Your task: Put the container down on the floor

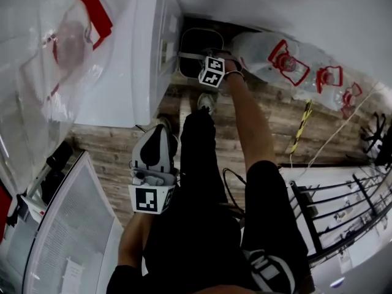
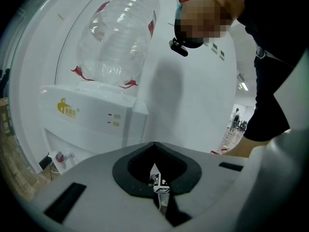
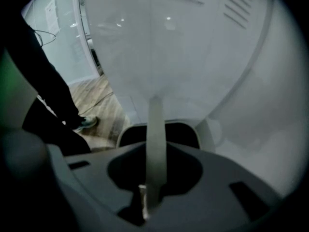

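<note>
A dark container (image 1: 197,41) with a pale grey handle (image 1: 191,56) sits low between a white water dispenser and a wrapped bottle. In the head view I cannot tell whether it touches the floor. My right gripper (image 1: 208,57) points steeply down and is shut on that handle. In the right gripper view the handle (image 3: 155,144) runs as a pale strip from the right gripper (image 3: 145,202) up to the container's dark mouth (image 3: 181,131). My left gripper (image 1: 153,143) hangs by the person's thigh, away from the container. Seen from the left gripper (image 2: 158,190), its jaws are together with nothing held.
The white water dispenser (image 1: 147,54) stands left of the container, and its clear bottle (image 2: 118,33) sits on top. Wrapped water bottles (image 1: 282,60) lie to the right on the wooden floor (image 1: 288,121). A black rack (image 1: 343,207) is at the right, and a white appliance (image 1: 67,225) at the lower left.
</note>
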Motion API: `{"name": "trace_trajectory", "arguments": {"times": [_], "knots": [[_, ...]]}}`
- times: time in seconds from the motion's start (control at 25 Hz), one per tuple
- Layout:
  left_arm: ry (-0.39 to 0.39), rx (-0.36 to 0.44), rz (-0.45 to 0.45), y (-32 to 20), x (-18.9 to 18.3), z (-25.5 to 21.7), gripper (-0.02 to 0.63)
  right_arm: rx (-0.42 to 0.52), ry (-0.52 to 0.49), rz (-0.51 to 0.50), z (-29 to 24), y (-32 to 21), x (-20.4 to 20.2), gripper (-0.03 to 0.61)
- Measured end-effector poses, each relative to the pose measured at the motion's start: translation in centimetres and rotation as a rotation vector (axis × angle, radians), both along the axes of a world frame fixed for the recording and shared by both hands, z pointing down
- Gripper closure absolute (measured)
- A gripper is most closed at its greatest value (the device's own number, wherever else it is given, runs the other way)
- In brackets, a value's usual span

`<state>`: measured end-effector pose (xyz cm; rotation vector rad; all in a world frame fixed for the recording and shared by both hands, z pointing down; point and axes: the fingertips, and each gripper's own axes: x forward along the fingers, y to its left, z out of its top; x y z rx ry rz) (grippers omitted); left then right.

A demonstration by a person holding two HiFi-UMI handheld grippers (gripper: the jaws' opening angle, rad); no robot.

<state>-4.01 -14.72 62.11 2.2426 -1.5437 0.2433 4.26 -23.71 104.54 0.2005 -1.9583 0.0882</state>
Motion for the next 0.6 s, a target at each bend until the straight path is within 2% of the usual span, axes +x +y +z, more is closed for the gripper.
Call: {"name": "trace_trajectory", "arguments": {"times": [0.24, 0.44, 0.6], "knots": [[-0.006, 0.001, 0.019, 0.1, 0.2, 0.8, 0.584, 0.012, -0.002, 0.001, 1.2, -1.4, 0.0, 0.502], [-0.003, -0.044, 0.018, 0.5, 0.6, 2.2, 0.584, 0.019, -0.020, 0.043, 2.3, -2.4, 0.0, 0.502], [0.001, -0.042, 0.026, 0.6, 1.0, 2.4, 0.584, 0.042, -0.013, 0.045, 2.6, -2.9, 0.1, 0.502]]}}
